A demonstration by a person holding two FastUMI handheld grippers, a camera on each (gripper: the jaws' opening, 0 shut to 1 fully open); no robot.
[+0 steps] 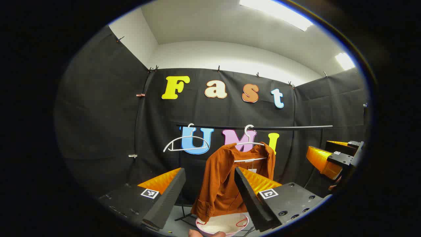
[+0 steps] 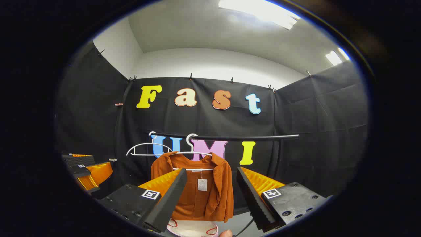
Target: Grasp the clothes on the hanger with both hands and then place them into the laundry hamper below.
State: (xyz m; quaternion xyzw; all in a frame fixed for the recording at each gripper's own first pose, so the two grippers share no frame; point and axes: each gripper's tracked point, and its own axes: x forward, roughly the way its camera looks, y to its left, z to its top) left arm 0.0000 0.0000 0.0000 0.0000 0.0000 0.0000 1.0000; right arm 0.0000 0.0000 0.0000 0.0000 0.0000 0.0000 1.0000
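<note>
A rust-orange ribbed shirt [image 1: 221, 184] [image 2: 197, 194] hangs on a white hanger [image 1: 250, 144] [image 2: 194, 152] from a black rail [image 1: 256, 127] [image 2: 230, 138]. Below it stands a white laundry hamper with a red-trimmed rim [image 1: 222, 225] [image 2: 192, 229]. My left gripper [image 1: 210, 194] is open, its fingers either side of the shirt's lower part but short of it. My right gripper [image 2: 210, 197] is open too, facing the shirt from a distance. The right gripper [image 1: 332, 158] appears at the far right of the left gripper view, the left gripper [image 2: 87, 172] at the far left of the right gripper view.
A second, bare white hanger [image 1: 185, 143] [image 2: 144, 149] hangs on the rail to the left of the shirt. The rail's black stand legs [image 1: 184, 217] reach the grey floor beside the hamper. Black cloth walls close in the booth on three sides.
</note>
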